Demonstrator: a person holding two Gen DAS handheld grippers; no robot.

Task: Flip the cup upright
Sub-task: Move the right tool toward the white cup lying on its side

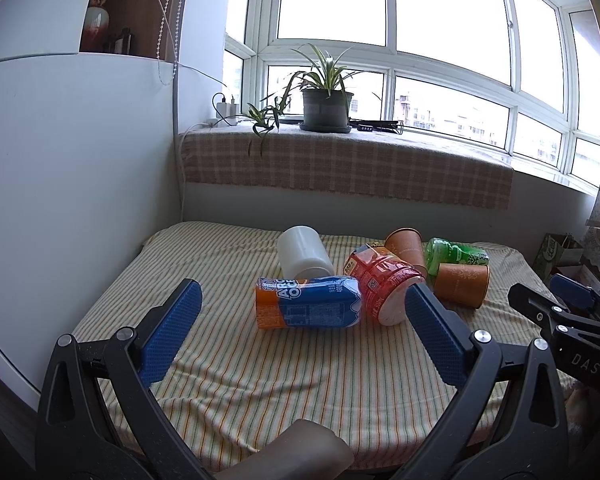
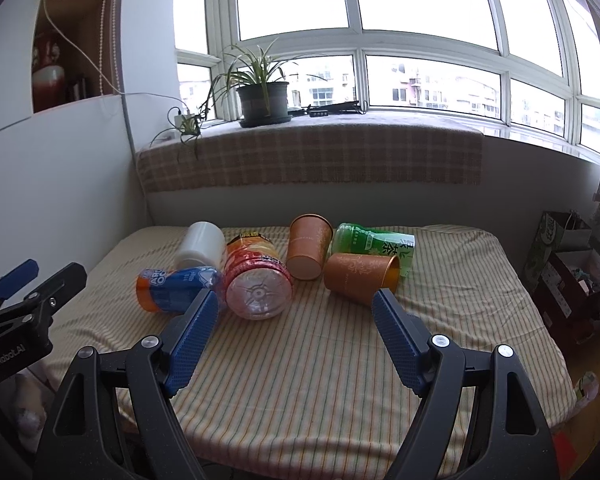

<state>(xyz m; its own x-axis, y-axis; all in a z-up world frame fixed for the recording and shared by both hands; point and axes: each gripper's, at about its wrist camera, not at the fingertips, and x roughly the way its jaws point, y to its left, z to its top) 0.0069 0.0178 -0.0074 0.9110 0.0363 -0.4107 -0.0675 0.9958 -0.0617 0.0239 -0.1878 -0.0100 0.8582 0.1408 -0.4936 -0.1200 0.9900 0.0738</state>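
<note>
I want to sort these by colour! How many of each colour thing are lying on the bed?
Orange paper cups: 2
White cup: 1
Green bottle: 1
Red bottle: 1
Blue-and-orange bottle: 1
Total: 6

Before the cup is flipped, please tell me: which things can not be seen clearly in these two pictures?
- Blue-orange bottle: in the right wrist view, the right gripper finger covers one end.
- Red bottle: in the left wrist view, the left gripper finger hides part of its base.
- Green bottle: orange cups partly cover it in both views.
- Label text: too small to read.
</note>
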